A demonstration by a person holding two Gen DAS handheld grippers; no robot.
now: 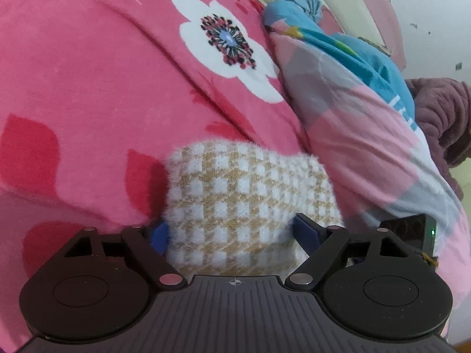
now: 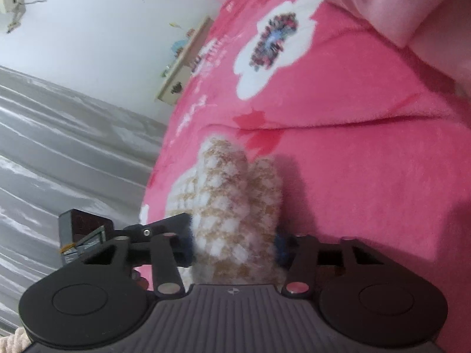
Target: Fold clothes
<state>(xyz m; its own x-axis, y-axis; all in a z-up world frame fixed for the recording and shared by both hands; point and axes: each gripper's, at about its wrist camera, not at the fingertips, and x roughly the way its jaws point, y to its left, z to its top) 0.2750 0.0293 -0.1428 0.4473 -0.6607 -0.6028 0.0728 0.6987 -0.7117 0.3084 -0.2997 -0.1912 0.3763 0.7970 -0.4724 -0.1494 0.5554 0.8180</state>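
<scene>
In the left wrist view, the left gripper (image 1: 231, 234) stands wide, its blue pads on either side of a fuzzy beige-and-white checked garment (image 1: 247, 197). The left pad touches the garment's edge; whether the right pad presses on it I cannot tell. The garment lies on a pink fleece blanket (image 1: 88, 88) with a white flower (image 1: 229, 47) printed on it, covering the bed. Just to the right of the garment rises a rumpled pink-and-grey patchwork quilt (image 1: 353, 135), with a blue cloth (image 1: 338, 44) on top of it and a dark purple plush heap (image 1: 441, 111) beyond, towards the bed's right edge. A white wall shows behind.

In the right wrist view, the right gripper (image 2: 235, 244) is at a middling width, and its blue pads squeeze a bunched fold of the same checked garment, which stands up between them. The pink blanket runs to the bed's left edge, past which hangs a grey curtain (image 2: 59, 147). A small wooden shelf (image 2: 185, 58) sits on the wall farther back.
</scene>
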